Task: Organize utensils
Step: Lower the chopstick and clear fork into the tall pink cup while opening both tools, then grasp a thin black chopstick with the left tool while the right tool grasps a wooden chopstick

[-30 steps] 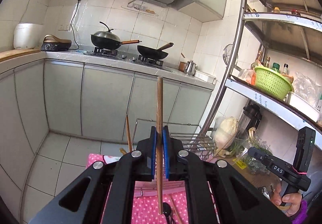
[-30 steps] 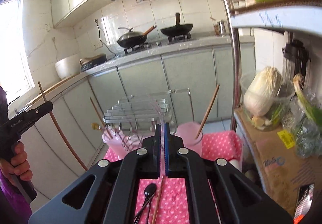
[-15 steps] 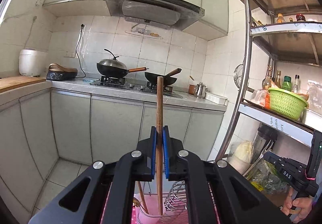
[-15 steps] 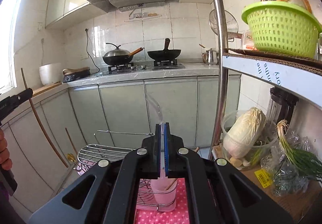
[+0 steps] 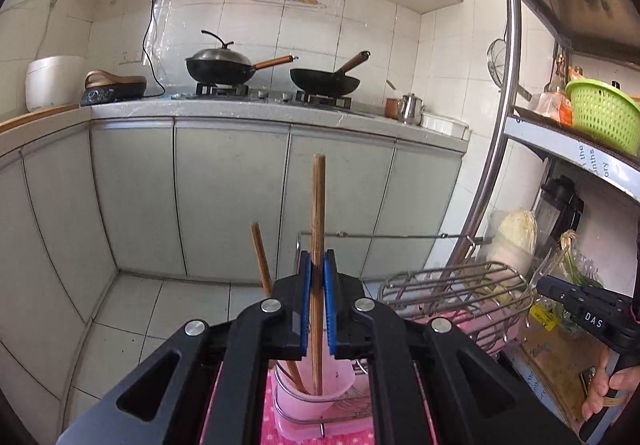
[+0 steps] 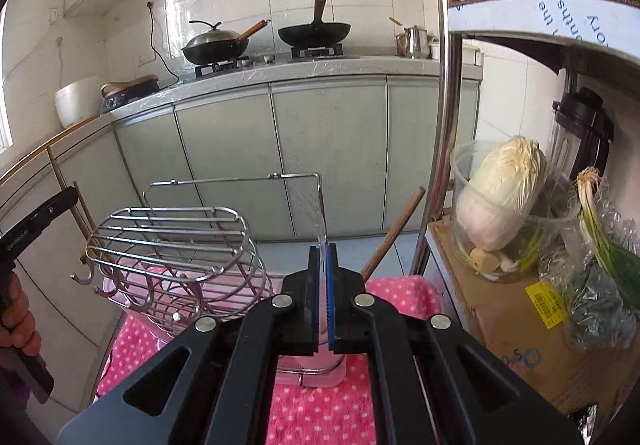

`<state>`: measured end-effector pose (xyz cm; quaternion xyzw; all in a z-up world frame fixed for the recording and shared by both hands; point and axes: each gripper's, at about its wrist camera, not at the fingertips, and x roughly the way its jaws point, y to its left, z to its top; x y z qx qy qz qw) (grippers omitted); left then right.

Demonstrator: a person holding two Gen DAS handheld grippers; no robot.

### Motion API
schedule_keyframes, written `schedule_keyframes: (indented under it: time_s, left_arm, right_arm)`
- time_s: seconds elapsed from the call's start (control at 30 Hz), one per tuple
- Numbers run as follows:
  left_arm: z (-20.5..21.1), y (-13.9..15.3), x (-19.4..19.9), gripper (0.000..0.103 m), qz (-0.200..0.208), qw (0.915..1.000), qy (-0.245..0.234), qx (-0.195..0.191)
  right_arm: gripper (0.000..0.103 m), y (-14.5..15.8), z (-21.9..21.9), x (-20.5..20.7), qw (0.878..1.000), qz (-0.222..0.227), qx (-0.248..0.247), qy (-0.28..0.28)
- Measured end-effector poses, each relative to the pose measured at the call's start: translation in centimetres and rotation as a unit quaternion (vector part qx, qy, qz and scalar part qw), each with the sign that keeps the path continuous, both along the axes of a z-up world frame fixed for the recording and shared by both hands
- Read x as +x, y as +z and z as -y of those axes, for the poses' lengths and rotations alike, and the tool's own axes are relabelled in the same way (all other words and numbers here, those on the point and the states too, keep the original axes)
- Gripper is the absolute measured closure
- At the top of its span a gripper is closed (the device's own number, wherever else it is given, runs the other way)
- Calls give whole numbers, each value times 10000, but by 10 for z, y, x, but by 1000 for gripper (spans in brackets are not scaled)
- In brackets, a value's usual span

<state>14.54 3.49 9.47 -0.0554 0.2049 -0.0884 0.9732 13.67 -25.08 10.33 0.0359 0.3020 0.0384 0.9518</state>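
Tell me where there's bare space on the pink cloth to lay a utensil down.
Bare polka-dot cloth shows in front of the wire rack, plus a strip right of the leaning chopstick, toward the cardboard box. It is crowded under the rack's hooks, and chopsticks already occupy the pink cup.

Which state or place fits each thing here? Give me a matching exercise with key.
Things:
1. wooden chopstick
2. clear plastic utensil
3. green basket
4. lidded wok

Places or states:
A. on the stove
B. clamped in the right gripper
C. on the metal shelf
D. clamped in the left gripper, tip in the pink cup

Pairs: 1-D, 2-B, 3-C, 4-A
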Motion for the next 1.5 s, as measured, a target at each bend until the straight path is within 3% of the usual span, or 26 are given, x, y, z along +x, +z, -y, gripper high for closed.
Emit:
schedule_keyframes:
  time_s: [0.3,0.47,1.03,1.33,1.5]
  left_arm:
    - [7,-25,8,95,-416,9988,161,182]
    - [0,-13,-1,83,-407,9987,266,133]
    - [-34,18,-47,80,-188,9993,307,-94]
    - [-28,0,-82,80,-386,9990,-121,-206]
    - [-6,-33,-95,80,-1000,9924,-674,-255]
  right_arm:
    - [99,-22,-1,6,9988,-456,151,43]
    - [66,-17,0,2,9988,-454,153,115]
    - [60,7,0,-47,9990,-254,173,338]
    - [60,1,-3,-92,9977,-162,413,505]
    - [60,-21,-11,-105,9956,-417,492,680]
